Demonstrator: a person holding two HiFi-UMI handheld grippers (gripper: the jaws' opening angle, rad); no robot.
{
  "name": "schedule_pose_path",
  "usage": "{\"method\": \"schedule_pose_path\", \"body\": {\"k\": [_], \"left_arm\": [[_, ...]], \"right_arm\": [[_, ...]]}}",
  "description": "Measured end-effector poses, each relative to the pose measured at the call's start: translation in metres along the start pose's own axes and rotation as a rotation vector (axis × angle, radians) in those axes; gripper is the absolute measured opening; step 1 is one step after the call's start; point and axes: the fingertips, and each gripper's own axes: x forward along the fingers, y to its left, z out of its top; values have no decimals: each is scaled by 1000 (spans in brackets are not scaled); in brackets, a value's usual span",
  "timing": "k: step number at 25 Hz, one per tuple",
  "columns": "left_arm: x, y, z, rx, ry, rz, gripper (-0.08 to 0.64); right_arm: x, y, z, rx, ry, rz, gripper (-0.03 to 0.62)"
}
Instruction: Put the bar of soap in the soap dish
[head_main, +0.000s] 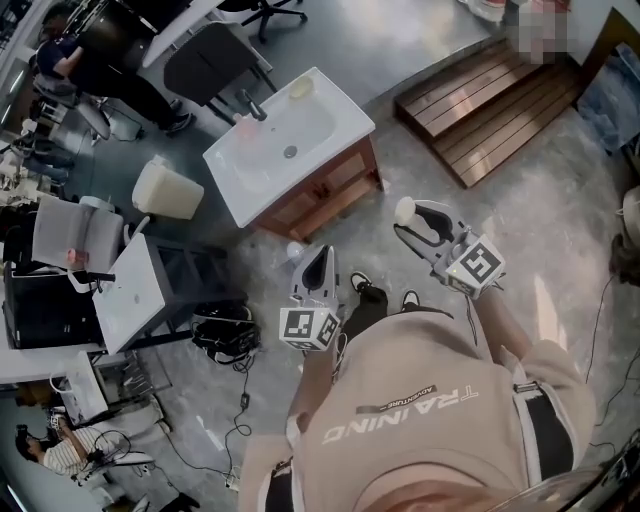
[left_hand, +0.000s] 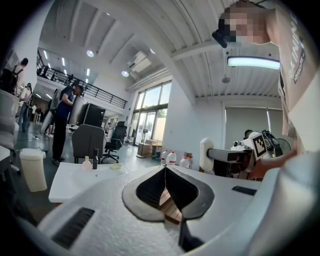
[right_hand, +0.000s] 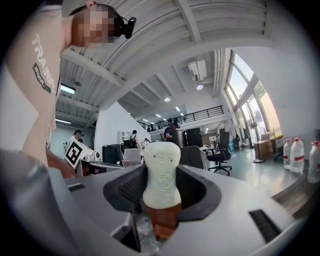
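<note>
Right gripper (right_hand: 161, 192) pinched the bar of soap (right_hand: 161, 170); left gripper (left_hand: 165, 175) was pressed together, empty. Soap dish (head_main: 301, 88), seemingly at eleven o'clock on the washbasin (head_main: 240, 190), not yet reached.

We wear a beige sweatshirt (head_main: 410, 375) with white "TRAINING" lettering on the chest, dark trousers (head_main: 366, 312) and black shoes (head_main: 361, 283). The left gripper (head_main: 321, 254) and right gripper (head_main: 414, 222) have pale grey textured shells with black jaw linings. Behind its jaws, each carries a white marker cube (head_main: 308, 327) printed with black squares.
</note>
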Motion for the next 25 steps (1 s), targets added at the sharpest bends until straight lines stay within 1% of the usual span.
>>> {"method": "schedule_pose_path", "body": {"k": [4,8,12,16,19,25], "left_arm": [[21,28,-3,-10,12,-19,11],[49,53,8,-11,-2,-41,11],[71,81,21,-7,-15,-63,11],[89,112,31,-2,-24,-83,11],[100,137,33,-10,-23,-92,11],[116,179,31,-23,-8,-122,11]], "right_arm": [[28,-10,-4,30,20,-26,167],[57,-27,0,7,30,-48,167],[92,-42,1,11,33,-54,167],[127,-52,-1,0,58,-65,167],[151,-57,-4,0,73,-69,167],[192,-69,-8,-4,90,-108,167]]}}
